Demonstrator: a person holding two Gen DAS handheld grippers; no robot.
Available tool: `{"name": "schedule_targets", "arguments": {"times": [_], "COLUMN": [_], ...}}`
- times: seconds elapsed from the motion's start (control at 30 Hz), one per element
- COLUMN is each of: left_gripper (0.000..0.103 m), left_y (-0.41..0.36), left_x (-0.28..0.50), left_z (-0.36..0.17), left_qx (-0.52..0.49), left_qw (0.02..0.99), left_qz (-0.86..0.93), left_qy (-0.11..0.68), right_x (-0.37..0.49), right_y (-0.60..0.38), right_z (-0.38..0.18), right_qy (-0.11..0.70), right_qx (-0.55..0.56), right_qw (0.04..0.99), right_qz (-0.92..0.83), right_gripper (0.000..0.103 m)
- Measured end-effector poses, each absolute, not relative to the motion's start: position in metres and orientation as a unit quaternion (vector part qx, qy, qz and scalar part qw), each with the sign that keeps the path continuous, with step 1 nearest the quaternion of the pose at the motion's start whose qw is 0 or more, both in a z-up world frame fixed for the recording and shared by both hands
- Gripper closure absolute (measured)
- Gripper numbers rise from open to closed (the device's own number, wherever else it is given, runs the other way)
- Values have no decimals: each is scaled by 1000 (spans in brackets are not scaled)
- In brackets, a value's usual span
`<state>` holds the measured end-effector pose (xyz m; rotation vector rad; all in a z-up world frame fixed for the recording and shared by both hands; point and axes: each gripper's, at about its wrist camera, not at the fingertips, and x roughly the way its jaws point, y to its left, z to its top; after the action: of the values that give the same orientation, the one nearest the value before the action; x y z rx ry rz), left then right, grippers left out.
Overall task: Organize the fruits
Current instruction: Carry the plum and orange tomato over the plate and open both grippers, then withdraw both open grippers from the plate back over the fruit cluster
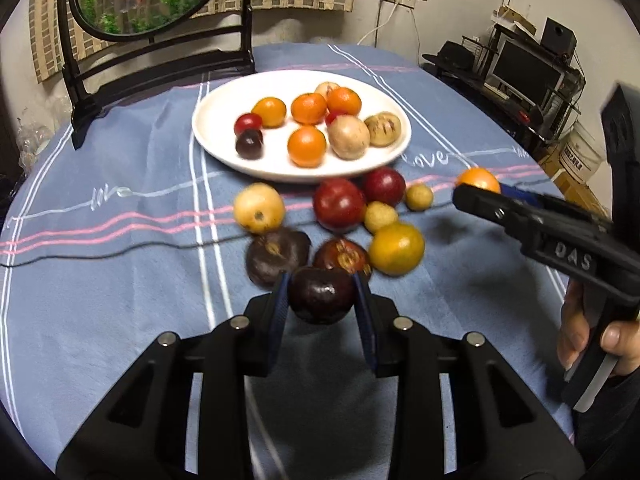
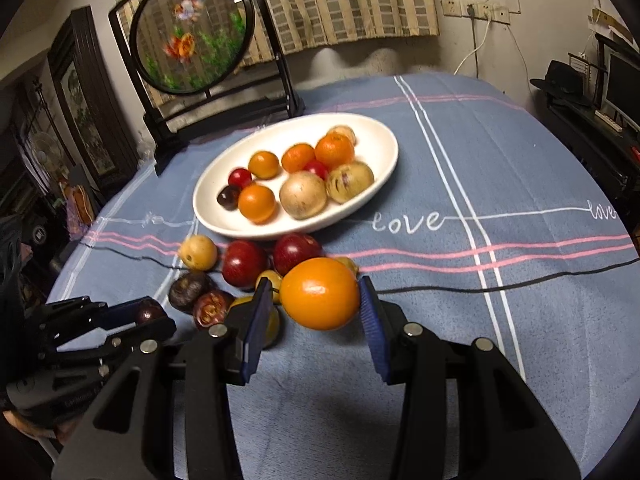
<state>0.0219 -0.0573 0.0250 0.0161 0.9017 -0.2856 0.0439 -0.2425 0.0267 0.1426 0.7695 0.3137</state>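
My left gripper [image 1: 322, 294] is shut on a dark purple plum [image 1: 321, 295] and holds it just above the blue cloth. My right gripper [image 2: 316, 294] is shut on an orange [image 2: 320, 293], lifted off the table; it shows at the right in the left wrist view [image 1: 478, 186]. A white oval plate [image 1: 212, 136] holds several oranges, small plums and pale round fruits. In front of the plate lies a loose cluster: red plums [image 1: 339, 204], a yellow fruit [image 1: 259, 207], a dark mangosteen [image 1: 276, 256] and a yellow-green orange [image 1: 396, 249].
A round framed fish picture on a black stand [image 2: 192, 32] sits behind the plate at the back left. The blue striped tablecloth [image 2: 500, 160] covers the round table. A hand [image 1: 580, 340] grips the right tool. Shelves and a monitor stand beyond the right edge.
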Motion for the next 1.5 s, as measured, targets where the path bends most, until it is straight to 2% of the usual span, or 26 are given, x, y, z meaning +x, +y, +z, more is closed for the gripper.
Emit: {"name": "schedule_targets", "arguments": {"times": [0.17, 0.33, 0.6, 0.77, 0.93, 1.13, 1.17, 1.23, 1.43, 1.47, 1.5], "left_gripper": [71, 71, 71, 71, 71, 69, 60, 53, 50, 44, 33], "left_y": [-45, -39, -35, -31, -27, -25, -24, -26, -20, -19, -19], "left_x": [46, 90, 170, 210, 244, 271, 272, 271, 255, 250, 242], "left_z": [47, 61, 60, 51, 37, 22, 20, 21, 33, 35, 40], "left_qx": [-14, -20, -18, -20, -20, -17, -21, -14, -28, -31, -31], "left_qw": [894, 897, 905, 903, 896, 895, 895, 900, 900, 900, 900], "left_qz": [-134, -118, -59, -25, -1, 18, 18, 18, 4, 2, 0], "left_qy": [427, 426, 420, 428, 443, 446, 445, 436, 435, 435, 434], "right_x": [43, 61, 146, 211, 267, 294, 298, 299, 275, 269, 260], "right_y": [-243, -235, -212, -193, -172, -169, -169, -172, -196, -199, -204], "right_z": [45, 65, 88, 74, 44, 25, 24, 26, 46, 48, 51], "right_qy": [356, 353, 357, 385, 452, 485, 489, 484, 452, 450, 449], "right_qx": [96, 77, 54, 64, 73, 100, 111, 116, 143, 145, 146], "right_qw": [915, 918, 919, 909, 876, 858, 853, 856, 868, 869, 868], "right_qz": [166, 166, 154, 145, 150, 138, 144, 137, 145, 149, 156], "right_gripper": [59, 59, 59, 59, 59, 56, 50, 39, 39, 39, 39]}}
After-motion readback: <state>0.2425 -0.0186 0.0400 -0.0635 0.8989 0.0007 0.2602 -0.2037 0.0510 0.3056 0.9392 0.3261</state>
